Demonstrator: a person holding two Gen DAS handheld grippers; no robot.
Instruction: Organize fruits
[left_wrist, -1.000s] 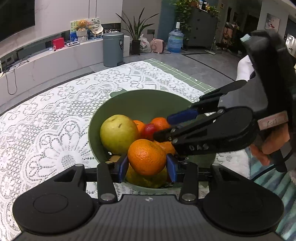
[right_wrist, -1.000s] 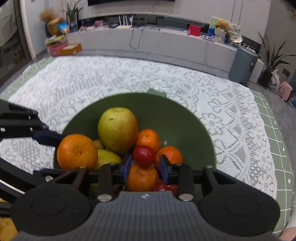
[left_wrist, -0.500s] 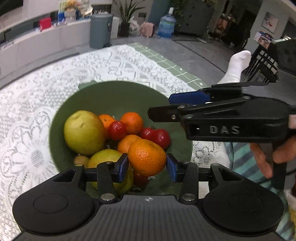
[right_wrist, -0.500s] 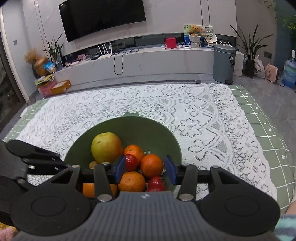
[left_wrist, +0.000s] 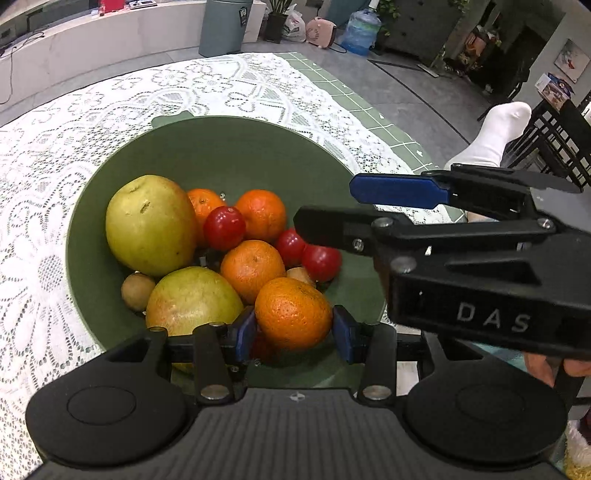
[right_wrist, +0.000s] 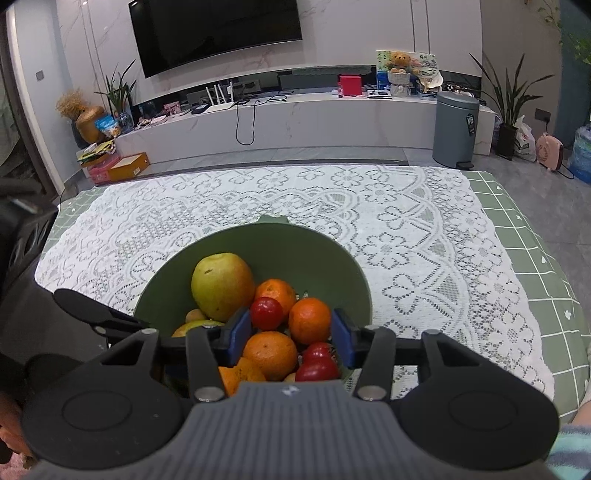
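The right gripper (left_wrist: 328, 212), marked "DAS", reached across the near-right rim of the green bowl (left_wrist: 229, 147) on the lace tablecloth (left_wrist: 44, 155). The bowl held pears, oranges and small red fruits. The left gripper (left_wrist: 293, 330) had just loosened; its pads flanked an orange (left_wrist: 293, 314), contact unclear. The right jaws, just widened, held nothing.

A green bowl (left_wrist: 221, 147) sits on the lace-covered counter (left_wrist: 55, 147), heaped with two yellow-green pears (left_wrist: 149, 219), several oranges (left_wrist: 252, 269), red cherry tomatoes (left_wrist: 224, 228) and a small brown kiwi (left_wrist: 137, 290). One orange (left_wrist: 293, 318) lies nearest, at the pile's near edge.
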